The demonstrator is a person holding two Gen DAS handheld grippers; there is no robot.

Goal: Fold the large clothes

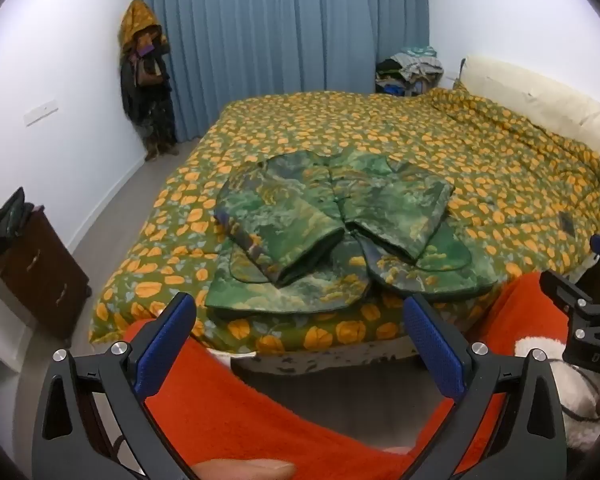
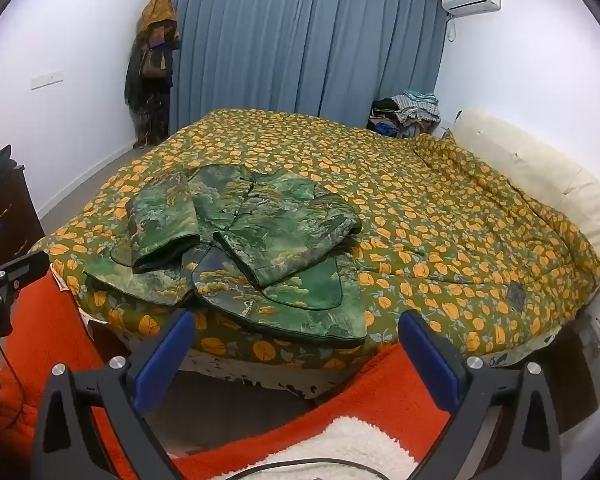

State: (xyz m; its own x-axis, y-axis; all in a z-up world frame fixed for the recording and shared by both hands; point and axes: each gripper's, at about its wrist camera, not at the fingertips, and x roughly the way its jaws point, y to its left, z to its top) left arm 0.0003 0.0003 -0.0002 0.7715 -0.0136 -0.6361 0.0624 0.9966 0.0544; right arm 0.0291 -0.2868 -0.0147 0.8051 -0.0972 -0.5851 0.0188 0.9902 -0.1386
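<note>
A green patterned jacket [image 1: 332, 224] lies on the bed near its foot edge, both sleeves folded in over the front. It also shows in the right wrist view [image 2: 244, 248]. My left gripper [image 1: 300, 312] is open and empty, held back from the bed's foot edge, short of the jacket's hem. My right gripper [image 2: 296, 332] is open and empty, likewise off the bed, just short of the hem. The right gripper's body shows at the right edge of the left wrist view [image 1: 584, 304].
The bed carries a green quilt with orange pumpkins [image 1: 440, 140] and a cream headboard [image 1: 540, 108] at right. A dark drawer cabinet [image 1: 36, 276] stands at left. Clothes hang in the far corner [image 1: 144, 76]. A clothes pile [image 1: 412, 68] sits by the blue curtain [image 1: 280, 40]. The person's orange fleece [image 1: 260, 412] is below.
</note>
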